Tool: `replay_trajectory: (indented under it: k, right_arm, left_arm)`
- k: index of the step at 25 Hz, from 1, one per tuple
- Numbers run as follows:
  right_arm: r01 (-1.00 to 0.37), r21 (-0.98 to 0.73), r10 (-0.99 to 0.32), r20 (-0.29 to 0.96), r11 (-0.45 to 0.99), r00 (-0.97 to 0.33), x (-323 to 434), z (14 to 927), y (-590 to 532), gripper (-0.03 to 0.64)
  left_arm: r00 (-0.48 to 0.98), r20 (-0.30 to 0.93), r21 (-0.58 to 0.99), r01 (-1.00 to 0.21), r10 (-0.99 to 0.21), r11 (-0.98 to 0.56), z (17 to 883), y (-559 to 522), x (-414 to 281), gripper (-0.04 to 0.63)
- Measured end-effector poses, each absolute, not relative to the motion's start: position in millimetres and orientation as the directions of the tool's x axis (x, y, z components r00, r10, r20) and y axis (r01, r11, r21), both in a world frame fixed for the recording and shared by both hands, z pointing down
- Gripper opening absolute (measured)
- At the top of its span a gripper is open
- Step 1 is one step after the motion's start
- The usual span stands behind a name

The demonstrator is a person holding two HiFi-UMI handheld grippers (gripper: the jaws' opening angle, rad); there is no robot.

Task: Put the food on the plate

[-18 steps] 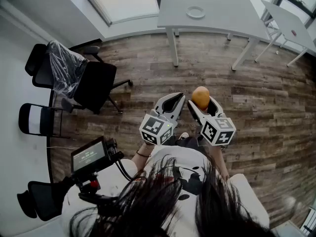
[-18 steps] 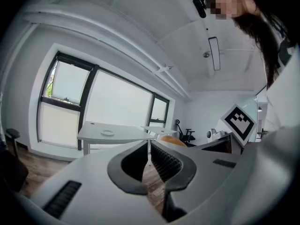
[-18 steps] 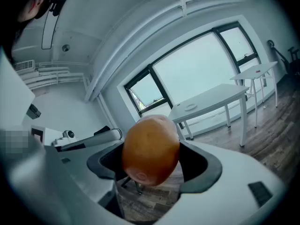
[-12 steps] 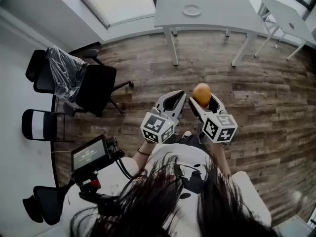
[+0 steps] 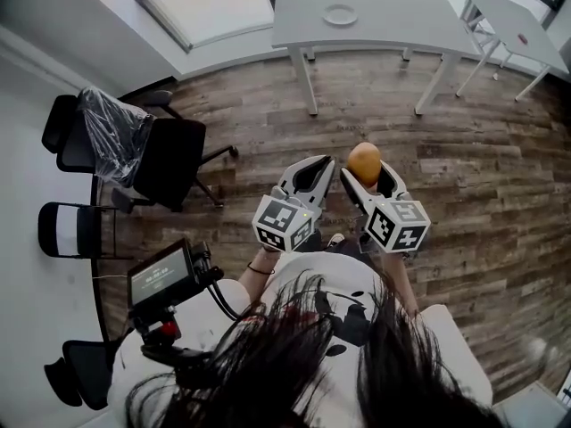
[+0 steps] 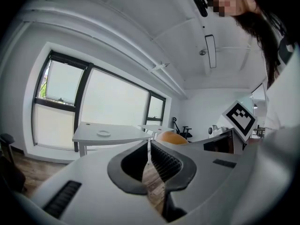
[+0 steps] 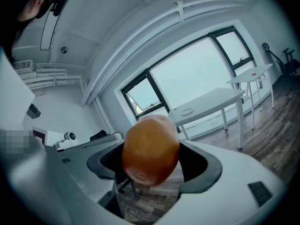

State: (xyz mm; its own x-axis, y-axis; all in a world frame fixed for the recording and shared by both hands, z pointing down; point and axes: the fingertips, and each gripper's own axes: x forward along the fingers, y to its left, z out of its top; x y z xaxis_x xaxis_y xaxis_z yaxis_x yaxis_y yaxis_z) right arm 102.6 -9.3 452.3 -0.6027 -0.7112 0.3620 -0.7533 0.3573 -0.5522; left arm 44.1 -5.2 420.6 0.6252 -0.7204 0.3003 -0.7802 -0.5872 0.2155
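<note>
A round orange-brown food item [image 5: 363, 161] sits between the jaws of my right gripper [image 5: 365, 173], which is shut on it, held in the air over the wooden floor. In the right gripper view the food [image 7: 151, 149] fills the gap of the gripper [image 7: 152, 159]. Beside it my left gripper [image 5: 314, 171] is shut and holds nothing; its tips meet in the left gripper view [image 6: 149, 146]. A white plate [image 5: 340, 14] lies on the grey table [image 5: 393, 25] far ahead, also seen as the plate [image 6: 103, 133] and the plate [image 7: 187, 111].
Black office chairs [image 5: 165, 154] stand at the left, one draped in plastic [image 5: 111, 127]. A second grey table [image 5: 522, 34] is at the far right. A small screen on a mount [image 5: 161, 279] hangs by the person's left side.
The head view has drifted slightly, so the table and plate sit a little further left and up. Both grippers keep their pose, and the food stays gripped.
</note>
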Motion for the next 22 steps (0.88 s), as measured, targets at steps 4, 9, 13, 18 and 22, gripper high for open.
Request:
replay_trajectory:
  k: [4, 9, 13, 18, 22]
  right_arm:
    - [-0.751, -0.562, -0.704, 0.373, 0.347, -0.605, 105.4, 460.8, -17.4, 0.362]
    - [-0.735, -0.580, -0.689, 0.370, 0.352, -0.623, 103.5, 464.8, -24.7, 0.362]
    - [-0.724, -0.591, -0.672, 0.377, 0.356, -0.638, 97.6, 471.7, -36.8, 0.362]
    - [-0.730, -0.591, -0.673, 0.388, 0.343, -0.630, 91.9, 478.6, -60.8, 0.362]
    - [-0.750, -0.580, -0.689, 0.402, 0.317, -0.602, 93.9, 484.9, -94.8, 0.362]
  left_arm:
    - [0.625, 0.316, 0.223, -0.780, -0.714, -0.585, 428.3, -12.5, 46.0, 0.006]
    - [0.612, 0.331, 0.219, -0.790, -0.718, -0.572, 431.5, -18.3, 44.0, 0.006]
    - [0.597, 0.347, 0.222, -0.802, -0.724, -0.554, 438.9, -31.0, 37.1, 0.006]
    - [0.600, 0.348, 0.230, -0.799, -0.720, -0.555, 445.4, -56.4, 28.2, 0.006]
    - [0.624, 0.335, 0.243, -0.782, -0.706, -0.575, 451.6, -94.2, 26.4, 0.006]
